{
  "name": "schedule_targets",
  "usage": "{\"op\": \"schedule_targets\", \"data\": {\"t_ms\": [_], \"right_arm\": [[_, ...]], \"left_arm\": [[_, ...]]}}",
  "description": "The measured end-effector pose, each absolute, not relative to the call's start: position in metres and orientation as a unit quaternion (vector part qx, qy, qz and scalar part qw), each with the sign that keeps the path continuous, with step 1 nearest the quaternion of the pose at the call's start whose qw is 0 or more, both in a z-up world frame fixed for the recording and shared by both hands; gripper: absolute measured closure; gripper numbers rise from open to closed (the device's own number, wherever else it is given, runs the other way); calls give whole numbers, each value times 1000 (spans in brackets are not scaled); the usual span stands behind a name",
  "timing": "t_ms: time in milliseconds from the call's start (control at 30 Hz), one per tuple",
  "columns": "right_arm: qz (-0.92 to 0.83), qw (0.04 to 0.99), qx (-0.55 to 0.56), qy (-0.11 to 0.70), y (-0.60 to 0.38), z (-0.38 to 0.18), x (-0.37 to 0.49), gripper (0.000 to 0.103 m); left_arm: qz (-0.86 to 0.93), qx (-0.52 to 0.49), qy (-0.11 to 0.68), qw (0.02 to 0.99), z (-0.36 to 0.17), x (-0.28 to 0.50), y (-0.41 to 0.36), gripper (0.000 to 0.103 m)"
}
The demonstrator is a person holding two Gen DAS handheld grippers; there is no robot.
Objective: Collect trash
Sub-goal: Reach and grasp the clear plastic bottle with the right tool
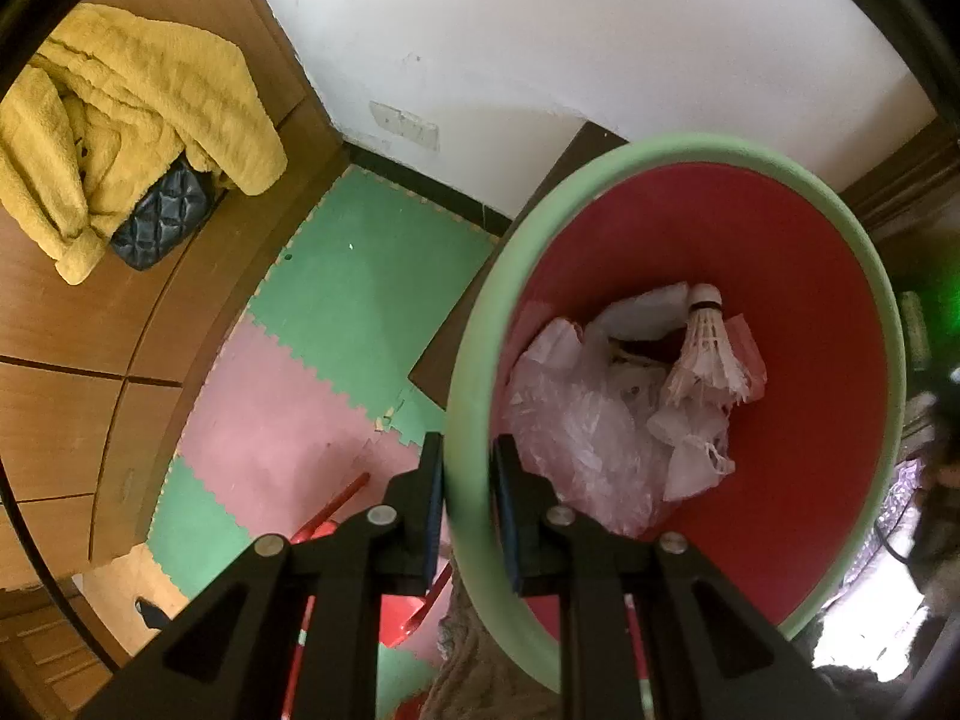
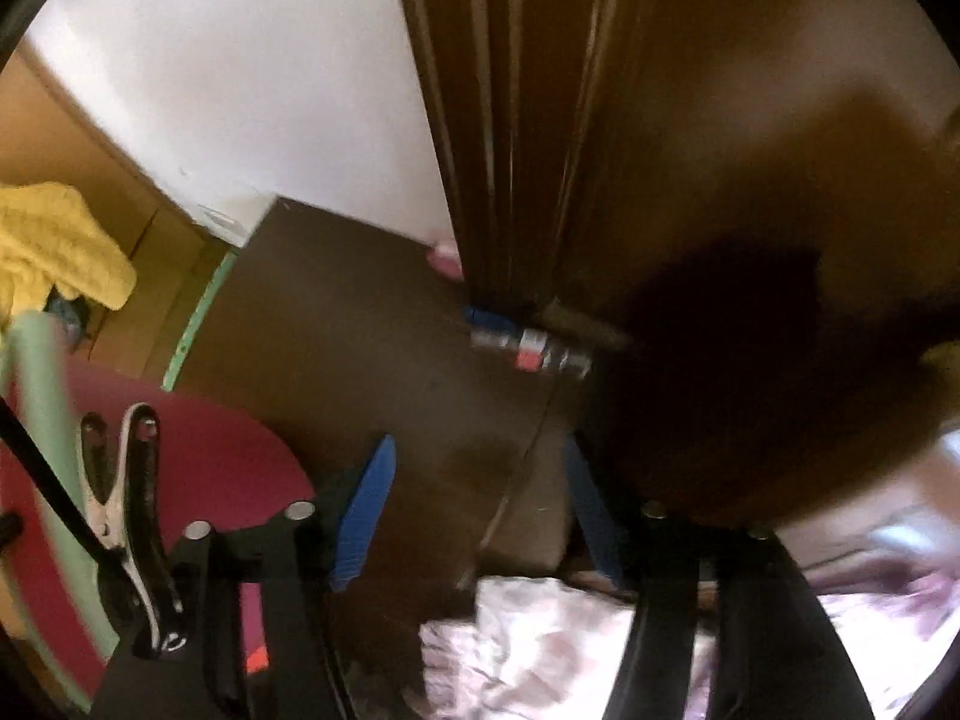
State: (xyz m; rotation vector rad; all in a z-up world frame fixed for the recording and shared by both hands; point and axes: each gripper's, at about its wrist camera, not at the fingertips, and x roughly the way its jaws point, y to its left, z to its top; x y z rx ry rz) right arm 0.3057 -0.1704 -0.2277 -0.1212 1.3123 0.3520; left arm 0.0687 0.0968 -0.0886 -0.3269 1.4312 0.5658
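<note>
Foam-tile floor (image 1: 366, 294) in green and pink; red-handled dustpan (image 1: 336, 510) on the tiles by a wooden cabinet (image 1: 78, 372).

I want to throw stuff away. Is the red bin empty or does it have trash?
Not empty. The red bin holds crumpled plastic bags and a shuttlecock at the bottom.
</note>
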Motion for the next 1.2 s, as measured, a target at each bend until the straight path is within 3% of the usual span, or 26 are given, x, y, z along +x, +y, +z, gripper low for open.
{"op": "schedule_targets", "data": {"t_ms": [67,233,367,433,533,667,1067,1133,1200], "right_arm": [[146,770,-35,620,-171,-256,309,16],[60,770,-28,635,-166,-326,324,16],[21,797,13,603,-179,-354,335,16],[19,817,61,572,-190,-362,335,16],[1,839,43,542,-186,-368,335,16],[-22,831,-5,556,-177,-387,343,16],[16,830,8,557,-185,-388,373,12],[27,833,1,553,-185,-388,371,15],[41,838,-6,543,-184,-384,366,30]], "left_arm": [[256,-143,651,700,-89,71,97,87],[255,-130,658,696,-91,74,93,86],[256,-118,663,693,-91,79,90,86],[260,-118,664,691,-91,81,90,86],[266,-109,666,688,-92,83,89,85],[266,-86,676,682,-96,84,84,84],[277,-105,674,677,-98,84,87,85],[278,-105,673,677,-97,84,87,85],[278,-105,673,677,-97,84,87,85]]}}
